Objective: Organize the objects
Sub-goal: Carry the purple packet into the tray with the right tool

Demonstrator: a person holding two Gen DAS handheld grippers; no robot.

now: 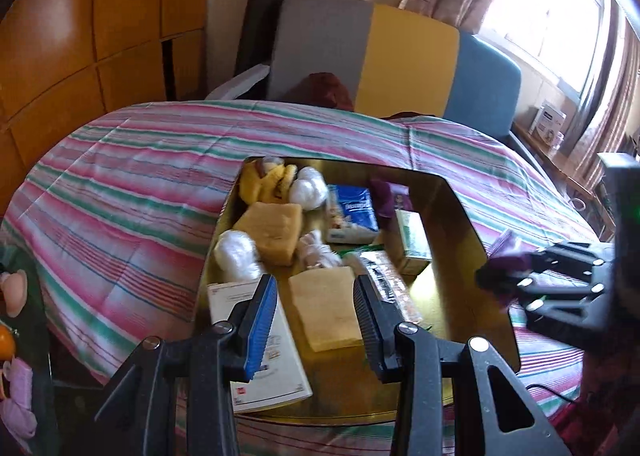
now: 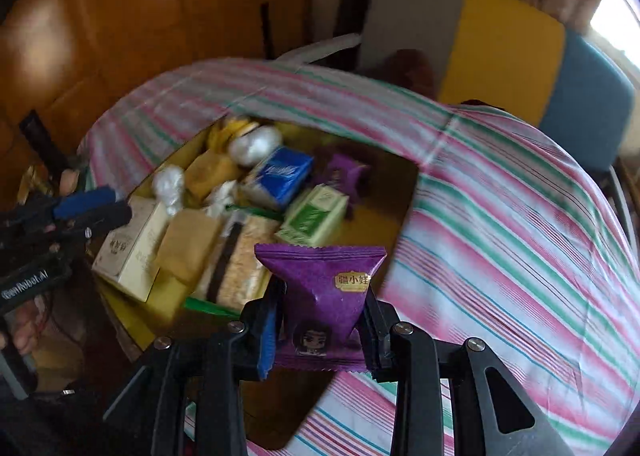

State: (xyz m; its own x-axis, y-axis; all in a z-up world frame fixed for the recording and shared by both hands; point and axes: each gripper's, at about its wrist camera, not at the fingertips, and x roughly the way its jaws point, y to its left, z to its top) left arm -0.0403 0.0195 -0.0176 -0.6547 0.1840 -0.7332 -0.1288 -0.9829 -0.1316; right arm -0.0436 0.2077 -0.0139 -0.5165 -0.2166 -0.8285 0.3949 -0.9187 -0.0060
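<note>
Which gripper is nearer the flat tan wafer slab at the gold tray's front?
Left. The left gripper hovers straddling the tan slab; the right gripper holds a purple packet beside the tray.

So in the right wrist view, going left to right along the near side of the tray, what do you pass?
White box → tan packet → oat-coloured snack pack with a dark stripe → purple snack packet held in the right gripper.

Left tool [image 1: 316, 320] jaws apart, empty, right tool [image 2: 320, 330] clamped, angled downward
</note>
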